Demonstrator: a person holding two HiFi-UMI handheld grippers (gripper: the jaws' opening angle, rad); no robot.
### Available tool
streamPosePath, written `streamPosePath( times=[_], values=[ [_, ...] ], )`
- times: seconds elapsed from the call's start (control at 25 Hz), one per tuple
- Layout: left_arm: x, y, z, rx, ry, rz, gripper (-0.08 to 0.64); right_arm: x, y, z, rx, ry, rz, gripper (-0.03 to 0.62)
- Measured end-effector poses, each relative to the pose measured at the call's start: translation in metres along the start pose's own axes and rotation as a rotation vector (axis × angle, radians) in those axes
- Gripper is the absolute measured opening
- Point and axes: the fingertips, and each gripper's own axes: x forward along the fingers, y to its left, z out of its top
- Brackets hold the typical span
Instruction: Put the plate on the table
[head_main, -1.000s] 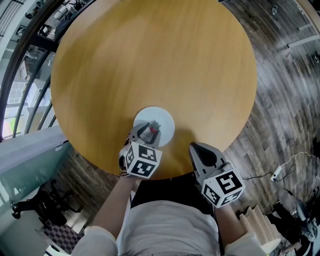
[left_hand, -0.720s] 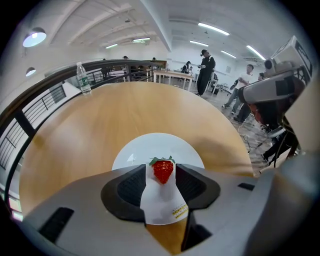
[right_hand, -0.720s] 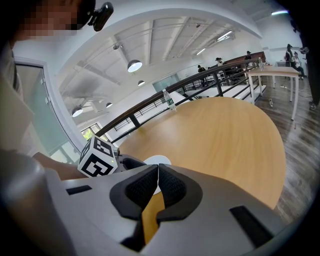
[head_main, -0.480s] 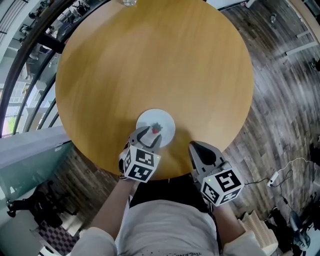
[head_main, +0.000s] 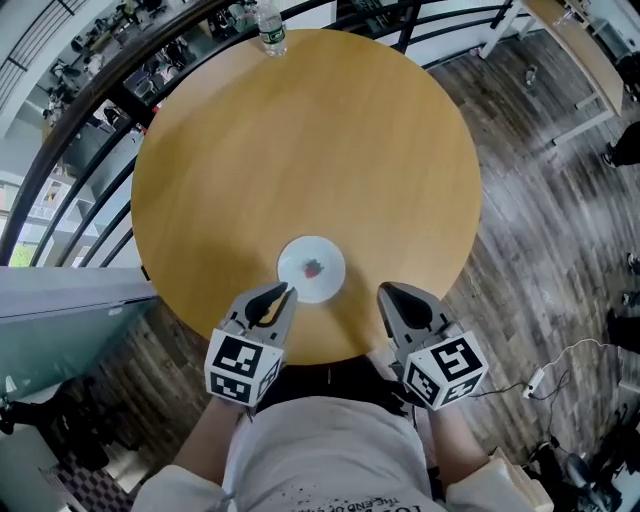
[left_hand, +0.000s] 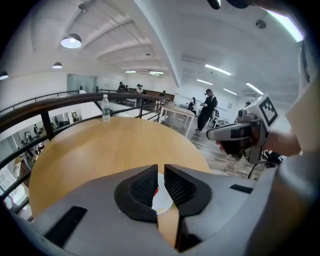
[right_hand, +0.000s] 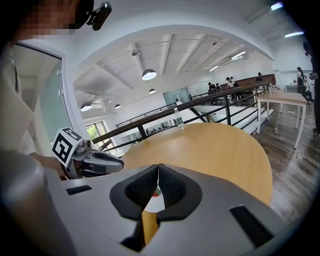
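Plate (head_main: 312, 268): white, flat on the round wooden table (head_main: 300, 150), at the table's 6 o'clock in the head view, just inside the near rim. There is a small red mark at the plate's centre; I can't tell what it is. Nothing touches the plate.

Left hand-held gripper (head_main: 283, 293): at the plate's 7 o'clock, tips over the plate's rim and raised off it. Its jaws have just been closing and now stand nearly together with a slim gap, released, nothing between them.

Right hand-held gripper (head_main: 385, 292): at the plate's 4 o'clock, apart from it, over the table edge. Jaws clenched tip to tip, empty.

Water bottle (head_main: 270, 32): upright at the table's 12 o'clock rim, by the railing (head_main: 60, 130).
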Motion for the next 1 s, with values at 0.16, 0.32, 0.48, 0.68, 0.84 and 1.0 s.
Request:
streamPosePath(
  times=[0.16,0.32,0.48,0.68,0.84,1.0],
  values=[
    [-0.049,-0.005,0.017,-0.034,-0.086,0.009,0.032,-0.019,0.025,0.027,-0.054,-0.04,0.014,0.026],
    [-0.083,-0.004,0.022,-0.085,-0.153,0.053,0.025,-0.029,0.043,0.048,-0.081,-0.068,0.022,0.026],
    [-0.103,-0.008,0.015,-0.118,-0.165,0.085,0.025,-0.041,0.051,0.057,-0.08,-0.097,0.017,0.026],
    [-0.115,-0.017,0.019,-0.098,-0.179,0.088,0.025,-0.048,0.059,0.062,-0.084,-0.112,0.044,0.026],
    [-0.12,-0.017,0.03,-0.097,-0.215,0.086,0.024,-0.046,0.067,0.063,-0.093,-0.103,0.054,0.026],
    [-0.119,-0.021,0.037,-0.091,-0.231,0.074,0.025,-0.046,0.07,0.061,-0.084,-0.097,0.063,0.026]
  ],
)
